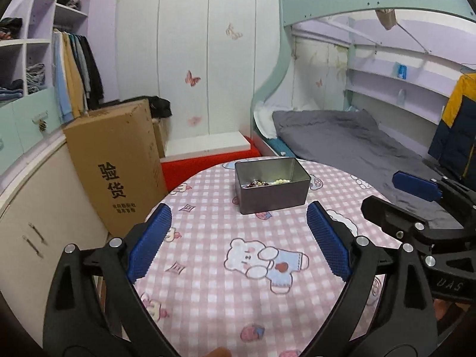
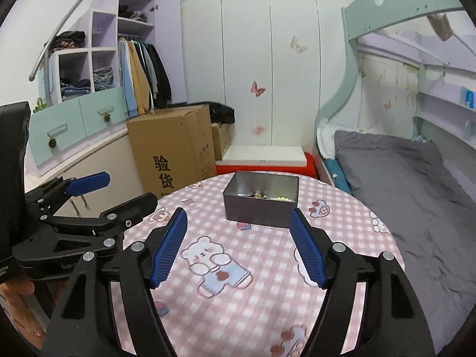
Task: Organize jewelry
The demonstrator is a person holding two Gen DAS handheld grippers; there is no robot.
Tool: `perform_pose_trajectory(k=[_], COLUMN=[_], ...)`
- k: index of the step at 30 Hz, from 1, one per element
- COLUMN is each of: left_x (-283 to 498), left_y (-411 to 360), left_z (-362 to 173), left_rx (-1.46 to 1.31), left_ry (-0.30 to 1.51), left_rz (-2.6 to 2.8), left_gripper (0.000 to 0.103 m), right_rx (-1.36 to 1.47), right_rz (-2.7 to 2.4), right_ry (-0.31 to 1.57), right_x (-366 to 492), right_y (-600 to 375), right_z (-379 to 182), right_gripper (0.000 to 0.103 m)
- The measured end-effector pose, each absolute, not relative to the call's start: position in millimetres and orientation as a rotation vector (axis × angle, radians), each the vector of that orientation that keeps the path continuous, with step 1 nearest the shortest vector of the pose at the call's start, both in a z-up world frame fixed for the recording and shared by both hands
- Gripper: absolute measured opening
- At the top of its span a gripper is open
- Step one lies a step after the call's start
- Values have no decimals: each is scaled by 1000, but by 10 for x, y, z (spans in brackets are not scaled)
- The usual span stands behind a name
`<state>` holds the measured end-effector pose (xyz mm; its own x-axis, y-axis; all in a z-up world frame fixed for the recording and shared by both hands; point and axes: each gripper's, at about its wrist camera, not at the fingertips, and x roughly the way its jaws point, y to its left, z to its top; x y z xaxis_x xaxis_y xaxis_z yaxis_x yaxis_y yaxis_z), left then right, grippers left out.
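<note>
An open grey metal tin (image 1: 275,196) stands near the far edge of the round table with the pink checked cloth (image 1: 208,267). Beaded jewelry (image 1: 264,183) lies inside it, dark red and pale beads. The tin also shows in the right wrist view (image 2: 258,211), with the jewelry (image 2: 263,195) inside. My left gripper (image 1: 239,217) is open and empty, held above the cloth short of the tin. My right gripper (image 2: 238,220) is open and empty, also short of the tin. Each gripper shows at the side of the other's view.
A tall cardboard box (image 1: 116,166) stands left of the table. A bed with a grey cover (image 2: 416,196) runs along the right. A wardrobe with hanging clothes (image 1: 74,71) is at the far left. A red and white low bench (image 2: 264,157) sits behind the table.
</note>
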<state>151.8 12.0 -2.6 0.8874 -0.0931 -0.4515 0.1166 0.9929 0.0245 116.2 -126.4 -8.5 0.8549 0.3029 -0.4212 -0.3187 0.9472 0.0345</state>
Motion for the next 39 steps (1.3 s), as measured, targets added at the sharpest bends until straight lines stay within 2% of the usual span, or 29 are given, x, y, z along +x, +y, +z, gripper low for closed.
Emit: perform_pose_trajectory(k=[19, 39], left_x=[301, -210], left_y=[-18, 20], left_z=[179, 264], left_rx=[54, 56], left_ry=[235, 147], left_rz=[-76, -70], left_gripper=[91, 91], right_rx=[-30, -51], right_rz=[165, 120], right_ry=[257, 137], right_x=[42, -501], right_y=[-1391, -1410], right_z=[39, 99], right_gripper=[81, 87])
